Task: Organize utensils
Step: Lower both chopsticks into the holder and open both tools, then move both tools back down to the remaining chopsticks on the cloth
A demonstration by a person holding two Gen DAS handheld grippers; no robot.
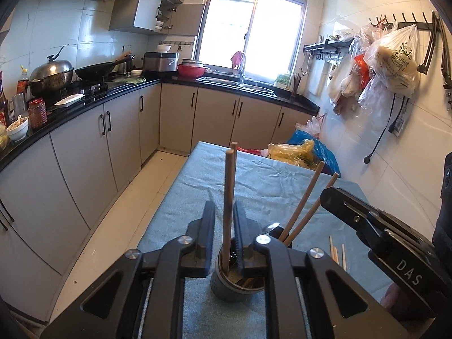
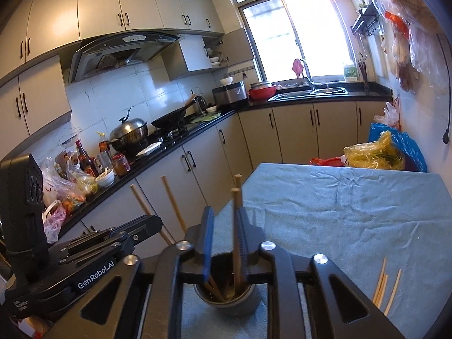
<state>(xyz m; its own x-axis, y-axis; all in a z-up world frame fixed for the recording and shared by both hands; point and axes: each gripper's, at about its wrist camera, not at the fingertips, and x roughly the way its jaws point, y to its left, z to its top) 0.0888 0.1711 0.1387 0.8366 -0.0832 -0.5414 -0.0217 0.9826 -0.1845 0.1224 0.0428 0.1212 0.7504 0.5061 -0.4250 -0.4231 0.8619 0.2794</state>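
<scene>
In the left wrist view the left gripper (image 1: 224, 226) is standing slightly spread around a chopstick pair (image 1: 229, 197) sitting in the holder (image 1: 234, 285), while in the right wrist view the right gripper (image 2: 224, 231) is likewise straddling two chopsticks (image 2: 236, 226) without pinching them.

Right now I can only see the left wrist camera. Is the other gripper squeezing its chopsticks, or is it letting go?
Observer: It is not squeezing. In the right wrist view, the right gripper has its jaws apart, with a gap beside its two chopsticks.
Operator: Where do the bottoms of those chopsticks go?
Observer: Down into a dark cup right under that gripper. Other brown sticks are leaning inside the cup.
</scene>
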